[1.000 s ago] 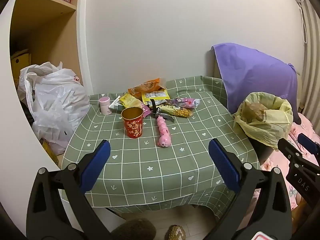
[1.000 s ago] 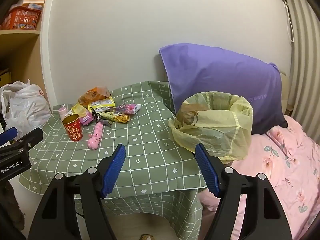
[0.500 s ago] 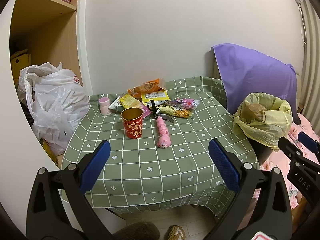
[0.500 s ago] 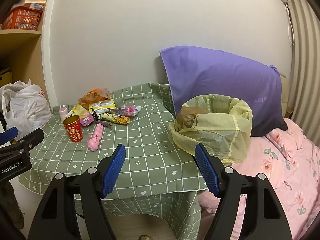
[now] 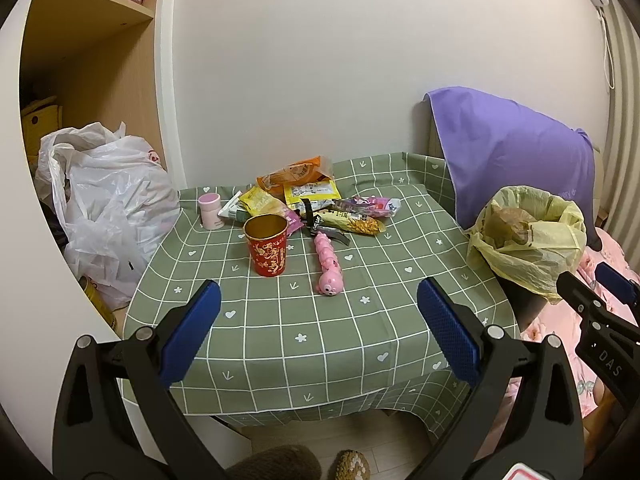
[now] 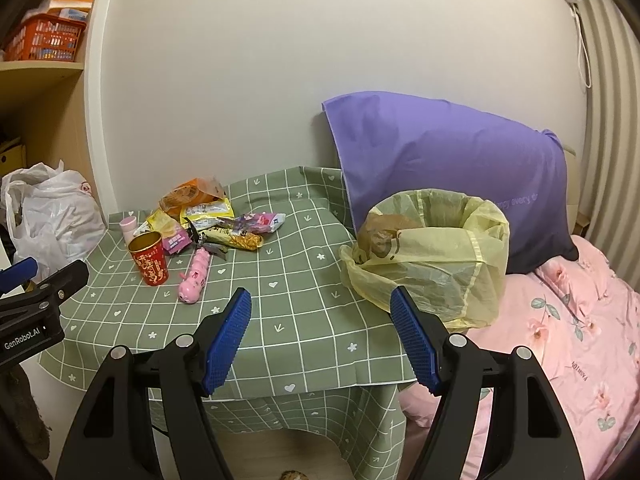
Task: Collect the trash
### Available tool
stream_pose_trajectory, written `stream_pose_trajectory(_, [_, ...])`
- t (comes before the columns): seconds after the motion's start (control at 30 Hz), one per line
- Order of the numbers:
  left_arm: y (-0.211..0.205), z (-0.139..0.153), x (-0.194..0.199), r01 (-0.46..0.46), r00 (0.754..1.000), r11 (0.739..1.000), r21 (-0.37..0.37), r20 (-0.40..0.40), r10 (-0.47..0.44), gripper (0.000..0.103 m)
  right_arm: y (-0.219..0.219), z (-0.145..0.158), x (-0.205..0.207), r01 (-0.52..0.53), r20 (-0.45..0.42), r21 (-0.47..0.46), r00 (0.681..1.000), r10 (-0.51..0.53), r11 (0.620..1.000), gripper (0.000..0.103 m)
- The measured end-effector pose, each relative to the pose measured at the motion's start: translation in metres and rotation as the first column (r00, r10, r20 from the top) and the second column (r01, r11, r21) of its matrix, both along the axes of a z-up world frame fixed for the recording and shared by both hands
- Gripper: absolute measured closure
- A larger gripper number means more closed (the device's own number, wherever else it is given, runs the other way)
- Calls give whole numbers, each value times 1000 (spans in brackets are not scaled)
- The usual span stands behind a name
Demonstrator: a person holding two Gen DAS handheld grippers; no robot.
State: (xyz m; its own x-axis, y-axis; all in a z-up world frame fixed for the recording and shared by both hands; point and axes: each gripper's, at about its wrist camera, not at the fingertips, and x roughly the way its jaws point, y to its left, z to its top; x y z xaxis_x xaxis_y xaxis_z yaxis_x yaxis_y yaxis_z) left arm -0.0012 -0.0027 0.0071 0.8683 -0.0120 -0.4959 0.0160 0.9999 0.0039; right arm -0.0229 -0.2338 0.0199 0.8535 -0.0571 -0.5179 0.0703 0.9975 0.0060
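Several snack wrappers (image 5: 304, 196) (image 6: 204, 210) lie heaped at the far side of the green checked table (image 5: 304, 320) (image 6: 304, 320). In front of them stand a red paper cup (image 5: 267, 245) (image 6: 149, 258) and a small pink pot (image 5: 210, 210), with a pink caterpillar toy (image 5: 327, 268) (image 6: 195, 276) lying beside the cup. A bin lined with a yellow bag (image 5: 528, 236) (image 6: 432, 256) stands by the table's right edge and holds some brown trash. My left gripper (image 5: 318, 332) and right gripper (image 6: 320, 340) hover open and empty over the table's near edge.
A full white plastic bag (image 5: 108, 208) (image 6: 48, 212) sits left of the table below wooden shelves with an orange basket (image 6: 44, 40). A purple pillow (image 6: 452, 164) leans on the wall behind the bin. Pink flowered bedding (image 6: 568, 340) lies to the right.
Both grippers have drifted slightly, so the table and bin sit a little lower in view. Both stay open and nothing on the table has moved.
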Motion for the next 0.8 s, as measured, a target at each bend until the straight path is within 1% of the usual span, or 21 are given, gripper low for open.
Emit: stream_pose_trajectory(0.8, [7,-1,2,-23,1000,1000,-9,1,23,9,4,-2,5,-5,-6,-2,1000,5,1000,35])
